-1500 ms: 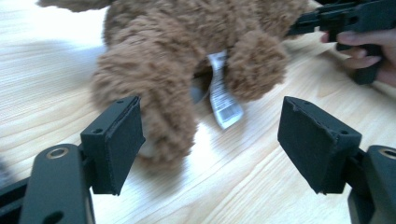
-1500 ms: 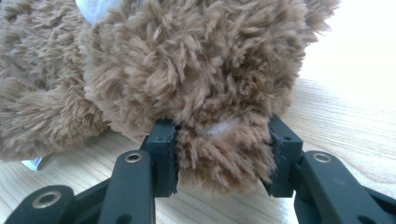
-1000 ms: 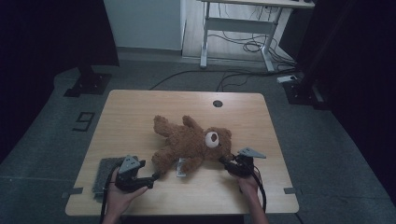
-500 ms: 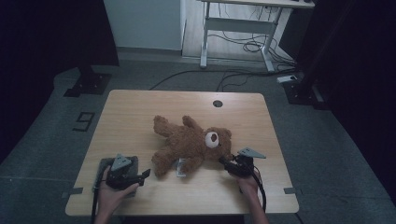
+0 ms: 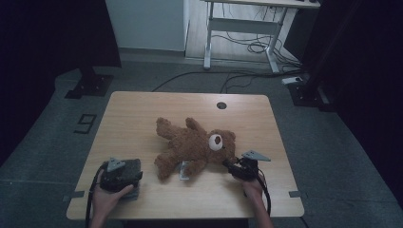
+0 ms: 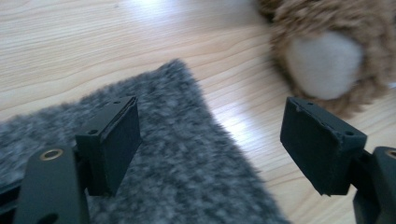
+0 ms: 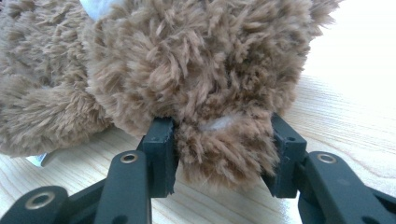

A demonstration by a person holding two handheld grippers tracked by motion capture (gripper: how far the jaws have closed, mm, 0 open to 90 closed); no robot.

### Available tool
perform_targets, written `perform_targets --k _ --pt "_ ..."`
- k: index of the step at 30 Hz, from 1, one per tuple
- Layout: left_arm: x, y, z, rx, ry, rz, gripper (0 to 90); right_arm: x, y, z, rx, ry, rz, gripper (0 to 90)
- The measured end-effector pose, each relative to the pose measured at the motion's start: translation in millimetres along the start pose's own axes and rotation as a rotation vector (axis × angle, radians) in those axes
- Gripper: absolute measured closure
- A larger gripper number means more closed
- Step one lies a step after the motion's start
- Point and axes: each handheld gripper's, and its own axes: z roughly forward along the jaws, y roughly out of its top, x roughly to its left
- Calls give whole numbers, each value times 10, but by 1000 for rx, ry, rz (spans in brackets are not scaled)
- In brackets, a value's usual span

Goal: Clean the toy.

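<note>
**Bear pinched at the ear, grey cloth under your left tongs**

The teddy bear [image 5: 197, 145] lay on its back near the middle of the worktop [image 5: 142, 114], head toward your right, legs toward your left. Your right tongs [image 5: 229, 166] pinched a tuft of its brown fur at the head, one black jaw on either side of the clump, as the right gripper view made plain. A white sewn-in label [image 5: 184, 170] stuck out from under the bear's body on your side.

To the bear's left, near the front edge, a grey furry cloth [image 6: 187, 163] lay flat on the wood. Your left tongs [image 6: 210, 140] hovered over its corner with the jaws spread wide, nothing between the pads. The bear's pale-soled foot [image 6: 324, 63] sat just beyond that corner, apart from the cloth.

Your left hand [image 5: 108, 199] wrapped the gripper from behind; your right hand [image 5: 252, 187] reached forward from the front edge, tongs pointed low at the bear's head.
</note>
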Motion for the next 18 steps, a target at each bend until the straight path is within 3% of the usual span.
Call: perform_targets --k 8,11,18 --pt "38 -53 69 37 42 -7 206 1 0 0 0 -1 1 529" --pt "30 -70 120 63 69 10 205 1 -1 -1 0 -1 0 529" --pt "38 -101 165 74 85 13 232 2 -1 -1 0 -2 -1 529"
